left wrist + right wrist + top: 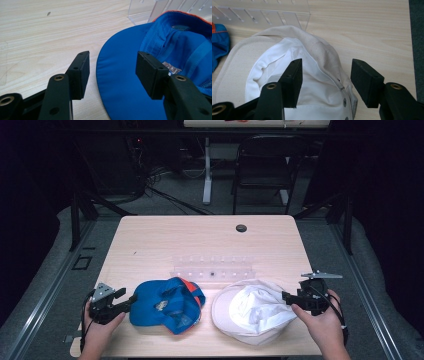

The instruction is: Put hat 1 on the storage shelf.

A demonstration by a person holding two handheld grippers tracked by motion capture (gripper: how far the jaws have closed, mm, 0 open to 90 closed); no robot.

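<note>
A blue cap (167,305) with orange trim lies upside down on the table's front left; its brim (125,82) faces my left gripper. My left gripper (127,296) is open at the brim's edge. In the left gripper view (112,72) one jaw stands over bare wood and the other over the cap's inside, neither pressing. A cream cap (250,312) with white lining lies upside down at the front right. My right gripper (287,299) is open at its right edge. The jaws (325,80) straddle the cap's back rim (324,57) without touching it.
A clear acrylic rack (212,268) lies just behind both caps, close to their far edges (259,12). A round cable hole (241,228) sits near the table's far edge. A folding chair (265,165) stands beyond the table. Bare wood stretches behind the rack.
</note>
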